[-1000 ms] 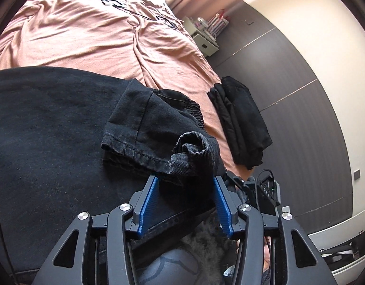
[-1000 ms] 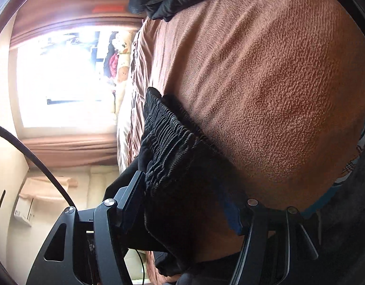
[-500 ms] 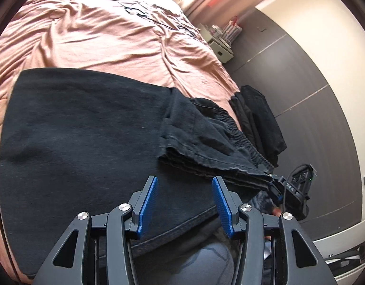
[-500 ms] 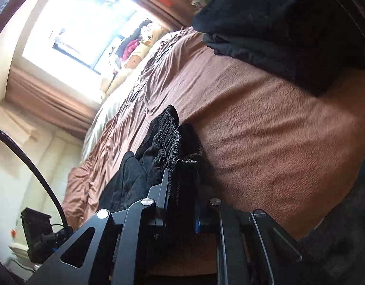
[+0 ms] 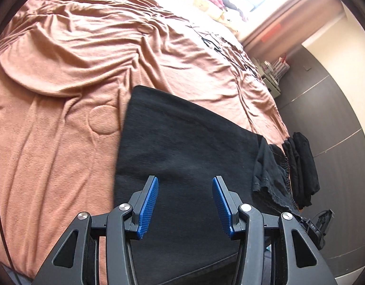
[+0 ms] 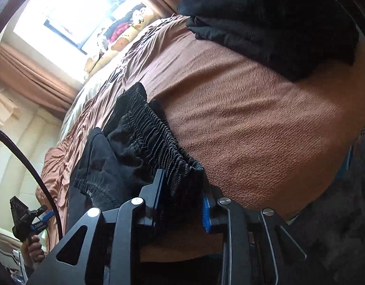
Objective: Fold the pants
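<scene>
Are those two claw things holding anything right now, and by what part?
The left gripper is open and holds nothing. The right gripper has the black pants by their elastic waistband, its jaws having just been opening.

Rumpled pink bedspread (image 5: 92, 76), sunlit window (image 6: 71, 11)

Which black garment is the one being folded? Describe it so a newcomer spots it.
On the pinkish-brown bedspread, find the wide black pants spread flat near the bed's edge. Their gathered elastic waistband lies between the right hand-held gripper's blue pads. The neighbouring stack of black clothes is narrower, already folded, and lies apart.
</scene>
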`<action>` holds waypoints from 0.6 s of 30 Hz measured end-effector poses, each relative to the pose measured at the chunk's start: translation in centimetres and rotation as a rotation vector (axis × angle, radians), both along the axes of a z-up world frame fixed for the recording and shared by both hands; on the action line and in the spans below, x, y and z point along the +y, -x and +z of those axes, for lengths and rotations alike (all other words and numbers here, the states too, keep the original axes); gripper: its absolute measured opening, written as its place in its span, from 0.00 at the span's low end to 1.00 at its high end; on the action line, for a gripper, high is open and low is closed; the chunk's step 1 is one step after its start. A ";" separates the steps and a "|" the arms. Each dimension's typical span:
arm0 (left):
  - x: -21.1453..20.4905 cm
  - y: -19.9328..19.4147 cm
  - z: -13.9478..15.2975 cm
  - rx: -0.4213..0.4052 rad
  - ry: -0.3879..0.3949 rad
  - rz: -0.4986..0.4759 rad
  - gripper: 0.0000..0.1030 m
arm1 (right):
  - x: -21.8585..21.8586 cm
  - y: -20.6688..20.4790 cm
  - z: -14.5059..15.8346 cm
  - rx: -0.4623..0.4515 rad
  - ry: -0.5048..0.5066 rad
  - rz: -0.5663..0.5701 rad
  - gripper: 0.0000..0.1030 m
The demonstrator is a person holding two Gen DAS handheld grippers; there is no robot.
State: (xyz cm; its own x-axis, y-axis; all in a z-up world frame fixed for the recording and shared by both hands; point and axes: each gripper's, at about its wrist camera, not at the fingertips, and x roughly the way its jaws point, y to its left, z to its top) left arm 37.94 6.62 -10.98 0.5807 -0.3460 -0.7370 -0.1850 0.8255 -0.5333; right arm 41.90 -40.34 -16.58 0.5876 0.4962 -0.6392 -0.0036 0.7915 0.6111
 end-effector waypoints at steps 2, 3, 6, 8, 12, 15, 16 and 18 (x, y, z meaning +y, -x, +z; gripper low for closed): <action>1.0 0.0 -0.3 0.003 0.000 0.018 0.49 | 0.0 0.3 1.6 -0.033 0.046 0.000 0.26; 1.5 -0.1 -0.6 0.003 0.001 0.026 0.49 | 0.0 0.6 2.5 -0.050 0.068 0.000 0.26; 2.5 -0.2 -1.4 0.014 0.000 0.039 0.49 | 1.0 0.9 4.6 -0.097 0.115 0.031 0.26; 2.7 -0.5 -2.0 0.023 0.007 0.037 0.49 | 1.8 0.9 5.4 -0.104 0.143 0.063 0.26; 2.7 -1.2 -2.9 0.027 0.004 0.025 0.49 | 4.9 1.1 7.1 -0.142 0.201 0.159 0.38; 2.6 -1.7 -3.2 0.022 -0.001 0.013 0.49 | 7.8 1.3 8.2 -0.174 0.282 0.245 0.50; 2.6 -1.8 -3.2 0.021 -0.004 0.006 0.49 | 8.9 1.4 8.4 -0.184 0.308 0.274 0.50; 2.5 -1.9 -3.3 0.016 -0.008 -0.003 0.49 | 10.9 1.5 8.9 -0.188 0.358 0.322 0.50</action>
State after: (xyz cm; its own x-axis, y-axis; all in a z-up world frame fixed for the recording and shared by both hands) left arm 39.82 9.09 -14.28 0.5677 -0.3414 -0.7491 -0.1913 0.8304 -0.5234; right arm 40.43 -29.49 -7.70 0.5622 0.4402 -0.7001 -0.3650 0.8917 0.2676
